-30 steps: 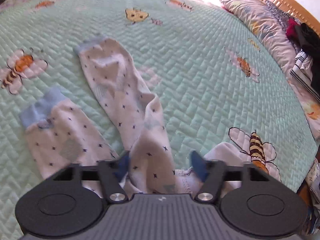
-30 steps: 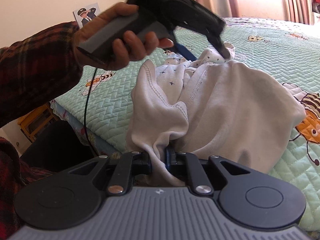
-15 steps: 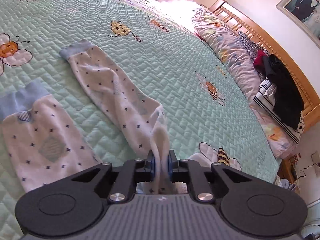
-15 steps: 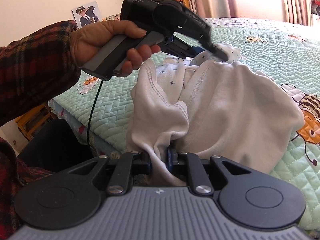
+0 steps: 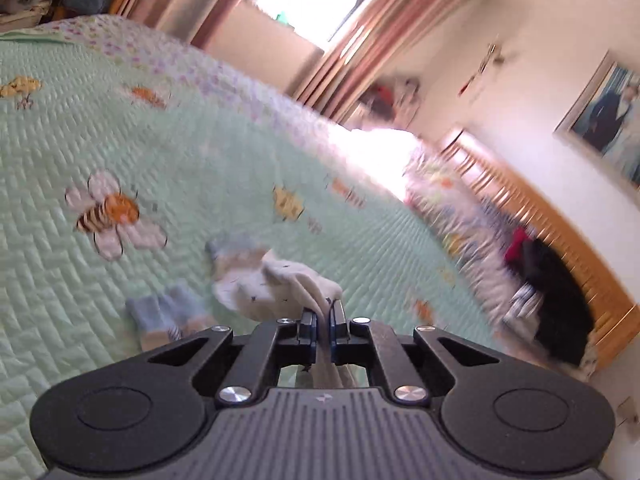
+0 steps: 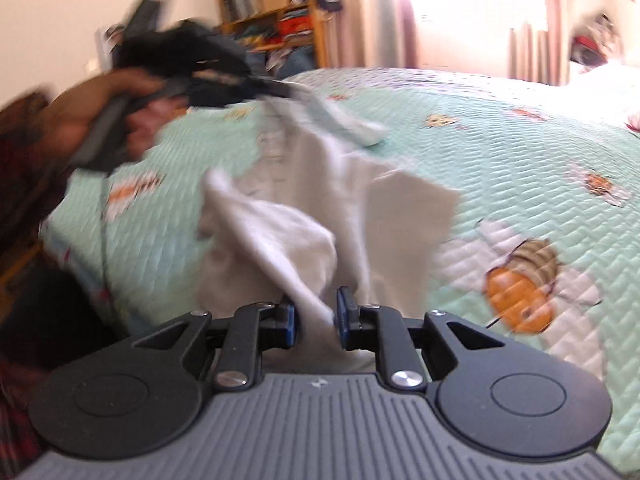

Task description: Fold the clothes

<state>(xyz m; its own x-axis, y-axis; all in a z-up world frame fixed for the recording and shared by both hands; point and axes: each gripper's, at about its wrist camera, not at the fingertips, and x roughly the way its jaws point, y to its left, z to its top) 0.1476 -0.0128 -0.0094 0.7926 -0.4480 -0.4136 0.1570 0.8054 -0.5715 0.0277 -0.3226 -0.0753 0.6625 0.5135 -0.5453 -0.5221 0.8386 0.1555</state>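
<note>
My left gripper [image 5: 323, 320] is clamped shut on a fold of the white baby trousers [image 5: 280, 284], the two blue pads pressing the cloth between them. From those fingers the fabric trails away toward eleven o'clock, down to two pale blue cuffs [image 5: 160, 308] resting on the mint green quilted bedspread [image 5: 100, 128], which is printed with bees. The left wrist view is blurred. At three o'clock a heap of dark and striped clothes [image 5: 548, 300] lies against a wooden headboard [image 5: 560, 236], and pink curtains [image 5: 380, 40] frame a bright window at twelve o'clock.

My right gripper [image 6: 315, 312] has just been opening its jaws. A white bunch of the same trousers [image 6: 304, 240] still lies between them, but the pads stand narrowly apart and I can see a gap on each side of the cloth. The garment rises from my right fingers toward eleven o'clock, stretched up off the bedspread [image 6: 520, 160]. There, blurred, the person's left hand [image 6: 108, 120] in a plaid sleeve [image 6: 20, 168] carries the left gripper [image 6: 288, 90], with cloth hanging from its tip. A wooden bookshelf [image 6: 272, 4] stands at twelve o'clock.
</note>
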